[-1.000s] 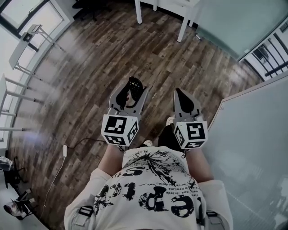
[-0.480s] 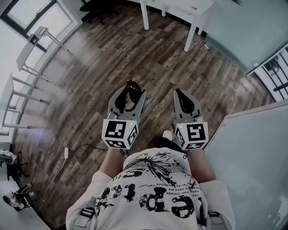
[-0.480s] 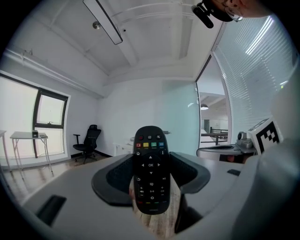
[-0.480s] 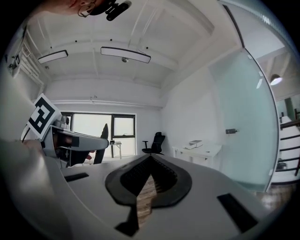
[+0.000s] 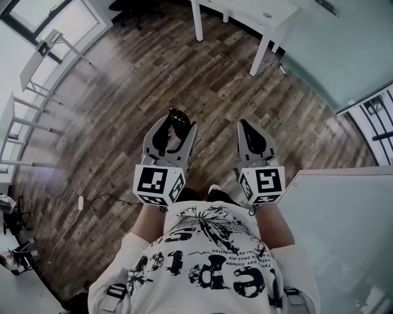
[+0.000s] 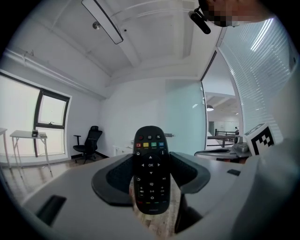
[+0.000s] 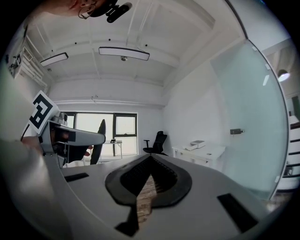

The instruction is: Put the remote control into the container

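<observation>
A black remote control [image 6: 151, 169] with coloured buttons stands upright between the jaws of my left gripper [image 6: 151, 176], which is shut on it. From the head view the remote control [image 5: 176, 120] pokes out past the left gripper [image 5: 171, 132], held in front of the person's chest over the wood floor. My right gripper [image 5: 252, 136] is level with it on the right, and its jaws meet at the tips with nothing between them. The right gripper [image 7: 149, 169] shows the same in its own view. No container is in view.
A white table [image 5: 242, 15] stands on the wooden floor ahead, near a glass wall. A white partition surface [image 5: 344, 227] fills the right side. Window-side desks [image 5: 37, 55] line the left, with a cable [image 5: 80, 211] on the floor. An office chair [image 6: 88, 143] stands by the window.
The view has turned and shifted a little; both grippers stay in front of the person, the left still holding the remote, which has edged slightly left and up in the picture.
</observation>
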Motion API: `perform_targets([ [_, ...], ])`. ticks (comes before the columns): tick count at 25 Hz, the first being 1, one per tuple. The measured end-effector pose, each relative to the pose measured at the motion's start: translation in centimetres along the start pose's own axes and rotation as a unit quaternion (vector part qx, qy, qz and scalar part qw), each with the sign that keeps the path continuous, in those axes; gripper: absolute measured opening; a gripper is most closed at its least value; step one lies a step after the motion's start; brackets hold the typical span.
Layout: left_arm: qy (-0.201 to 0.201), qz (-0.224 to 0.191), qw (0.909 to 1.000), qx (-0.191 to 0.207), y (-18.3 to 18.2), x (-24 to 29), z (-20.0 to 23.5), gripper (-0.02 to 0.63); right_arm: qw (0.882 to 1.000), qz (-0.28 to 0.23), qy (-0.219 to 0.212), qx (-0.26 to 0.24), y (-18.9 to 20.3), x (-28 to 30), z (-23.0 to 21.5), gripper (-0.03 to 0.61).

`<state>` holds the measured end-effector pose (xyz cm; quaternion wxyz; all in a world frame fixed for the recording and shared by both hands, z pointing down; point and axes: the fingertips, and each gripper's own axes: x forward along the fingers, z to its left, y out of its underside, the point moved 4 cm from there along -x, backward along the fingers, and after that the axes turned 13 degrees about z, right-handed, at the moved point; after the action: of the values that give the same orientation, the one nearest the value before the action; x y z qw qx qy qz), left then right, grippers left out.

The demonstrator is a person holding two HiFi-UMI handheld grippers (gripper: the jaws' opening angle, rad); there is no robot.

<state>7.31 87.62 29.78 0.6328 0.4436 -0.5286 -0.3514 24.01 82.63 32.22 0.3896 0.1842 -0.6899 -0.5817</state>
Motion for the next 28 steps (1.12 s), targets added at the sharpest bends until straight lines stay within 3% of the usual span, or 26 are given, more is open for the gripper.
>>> perform_targets([
  [5,0.017,0.009,0.9998,0.004,-1.2,2.2,1.0,0.247,1.000,-0.001,0.016,-0.003,-0.9,3.1,-1.4,-0.002],
  [9,0.024,0.011,0.9996,0.001,-0.9,4.2,4.2,0.247,1.000,0.007,0.019,0.003,-0.8,7.1,-0.8,-0.001],
  [22,0.076,-0.026,0.9960,0.039,-8.7,12.7,22.9,0.247,0.995,-0.025,0.090,0.021,-8.7,24.1,2.9,-0.002],
  [28,0.075,-0.018,0.9965,0.032,-9.4,15.7,31.1,0.247,0.996,-0.020,0.087,0.033,-10.9,31.5,5.9,-0.002],
])
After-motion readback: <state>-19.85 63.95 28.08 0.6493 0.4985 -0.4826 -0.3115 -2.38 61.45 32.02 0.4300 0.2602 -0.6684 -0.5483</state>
